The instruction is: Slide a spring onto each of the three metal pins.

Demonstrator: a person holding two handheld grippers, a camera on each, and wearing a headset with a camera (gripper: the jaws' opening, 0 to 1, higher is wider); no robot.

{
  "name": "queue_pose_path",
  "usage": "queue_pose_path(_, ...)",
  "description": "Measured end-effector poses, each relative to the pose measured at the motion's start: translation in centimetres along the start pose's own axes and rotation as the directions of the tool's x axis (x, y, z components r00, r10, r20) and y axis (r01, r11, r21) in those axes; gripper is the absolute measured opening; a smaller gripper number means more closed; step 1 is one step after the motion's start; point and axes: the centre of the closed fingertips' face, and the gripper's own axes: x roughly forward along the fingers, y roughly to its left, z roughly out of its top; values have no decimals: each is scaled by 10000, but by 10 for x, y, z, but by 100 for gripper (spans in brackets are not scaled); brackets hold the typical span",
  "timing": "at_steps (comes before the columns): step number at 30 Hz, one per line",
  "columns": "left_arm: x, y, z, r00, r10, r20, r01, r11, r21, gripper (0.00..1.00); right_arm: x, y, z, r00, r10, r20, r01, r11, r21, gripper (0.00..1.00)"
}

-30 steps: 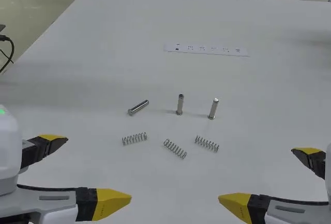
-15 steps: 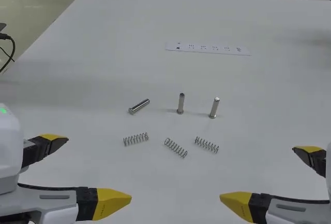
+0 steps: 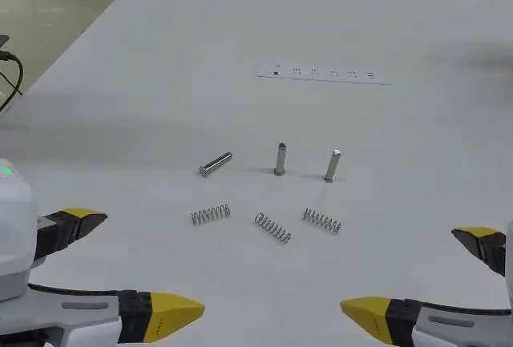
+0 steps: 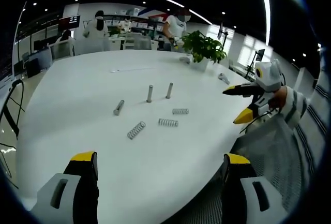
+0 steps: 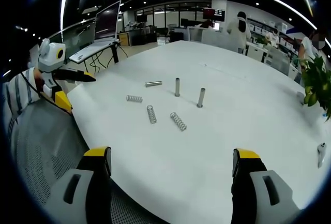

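Pointing toward 12 o'clock across the white table (image 3: pixel 160 82), the left gripper (image 3: pixel 140 263) sits low at about 8 o'clock in the head view. Its two yellow-tipped jaws are spread wide, with only air between them. The right gripper (image 3: pixel 405 272) mirrors it at about 4 o'clock, its jaws equally wide apart and gripping nothing. In the left gripper view a striped sleeve (image 4: pixel 300 105) runs back from the right gripper at 3 o'clock.

All the parts lie near the middle of the head view, well apart from both grippers, and bare tabletop separates them from the jaw tips. Three pins form the far row. The lying pin (image 3: pixel 215 164) rests on its side at 9 o'clock of the group, while the middle pin (image 3: pixel 280 159) and the right-hand pin (image 3: pixel 332 166) each stand on end. None of them carries a spring. Just nearer, toward 6 o'clock, three springs lie flat in a loose row: the left spring (image 3: pixel 210 215), the middle spring (image 3: pixel 272 228) and the right spring (image 3: pixel 321 220). They are apart from one another and from the pins.

Farther off at 12 o'clock a white power strip (image 3: pixel 324 73) lies flat on the table. A dark cable (image 3: pixel 10 74) hangs off the table's edge at 9 o'clock. The left gripper view has a potted plant (image 4: pixel 204 47) at the table's far end. An open laptop (image 5: pixel 108 25) stands on a separate desk at 10 o'clock in the right gripper view.
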Motion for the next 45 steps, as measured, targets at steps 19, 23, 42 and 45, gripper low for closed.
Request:
queue_pose_path(19,0,-1,-2,9999,-52,-98,51,10000,-51,99,0,1,1,10000,55,-4,-55,10000,-35,98)
queue_pose_path(23,0,0,-1,10000,-34,-81,33,10000,-81,99,0,1,2,9999,93,75,-93,10000,17,98)
queue_pose_path(42,9,3,0,9993,-135,-347,135,9999,-13,99,3,1,1,9999,135,-72,-135,9999,10,98)
queue_pose_path(45,10,5,2,9994,-128,-330,127,9999,-29,99,3,1,2,9999,110,-50,-110,9999,38,98)
